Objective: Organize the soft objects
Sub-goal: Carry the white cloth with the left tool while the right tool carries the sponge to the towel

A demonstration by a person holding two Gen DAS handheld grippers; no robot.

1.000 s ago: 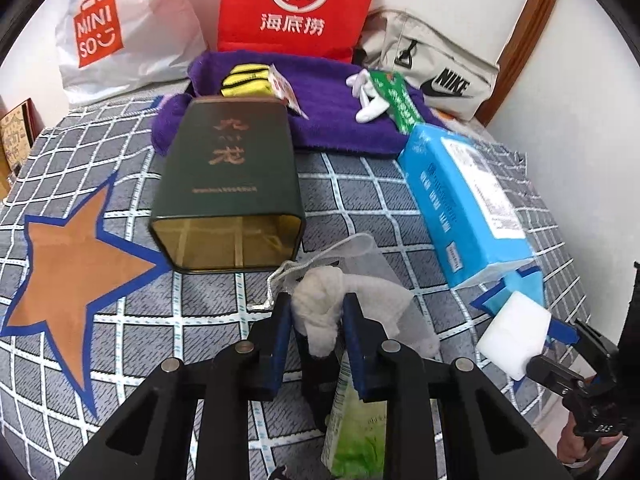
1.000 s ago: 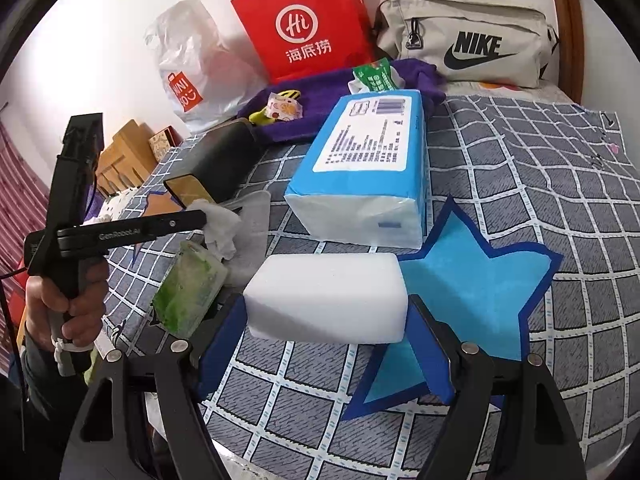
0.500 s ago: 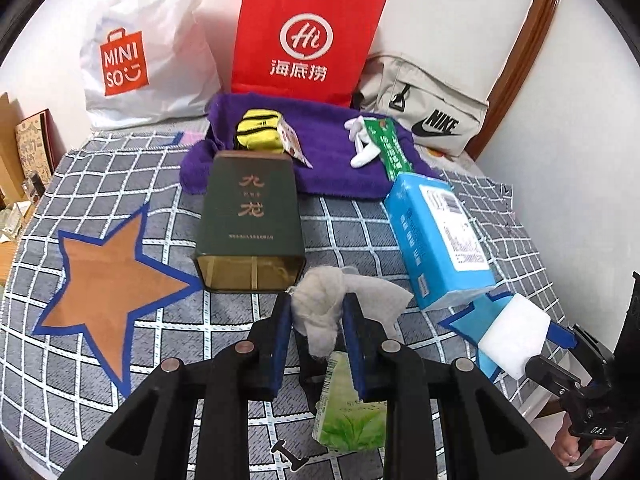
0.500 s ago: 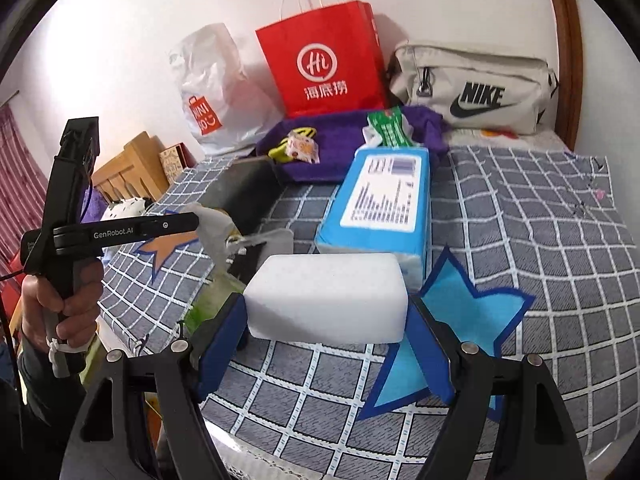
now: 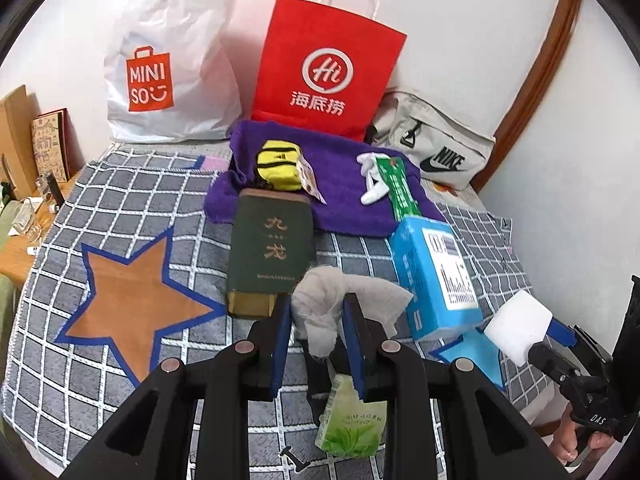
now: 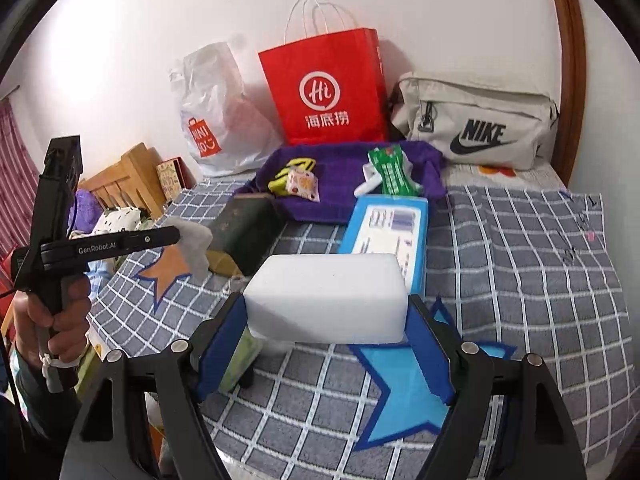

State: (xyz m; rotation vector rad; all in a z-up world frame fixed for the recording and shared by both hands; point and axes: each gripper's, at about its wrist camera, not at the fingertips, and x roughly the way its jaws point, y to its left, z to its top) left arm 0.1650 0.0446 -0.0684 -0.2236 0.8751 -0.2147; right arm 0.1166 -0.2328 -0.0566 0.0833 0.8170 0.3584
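Note:
My left gripper [image 5: 316,312] is shut on a crumpled white cloth [image 5: 320,304] and holds it well above the checked bedspread [image 5: 120,208]. The cloth also shows in the right wrist view [image 6: 194,242]. My right gripper [image 6: 326,320] is shut on a white sponge block [image 6: 324,296], held above the blue star patch [image 6: 404,392]. The sponge also shows in the left wrist view [image 5: 518,322]. A purple towel [image 5: 340,200] at the back carries a yellow pouch [image 5: 278,164] and a green packet [image 5: 400,184].
A dark green tin [image 5: 270,252] and a blue tissue pack [image 5: 436,272] lie mid-bed. A green tea carton [image 5: 352,424] lies below my left gripper. An orange star patch [image 5: 128,300] is at left. A red paper bag [image 5: 324,72], Miniso bag [image 5: 160,80] and Nike bag [image 5: 436,148] line the wall.
Both grippers have risen and pulled back from the bed, each still holding its object. The cloth has lifted away from the clear plastic bag and the carton.

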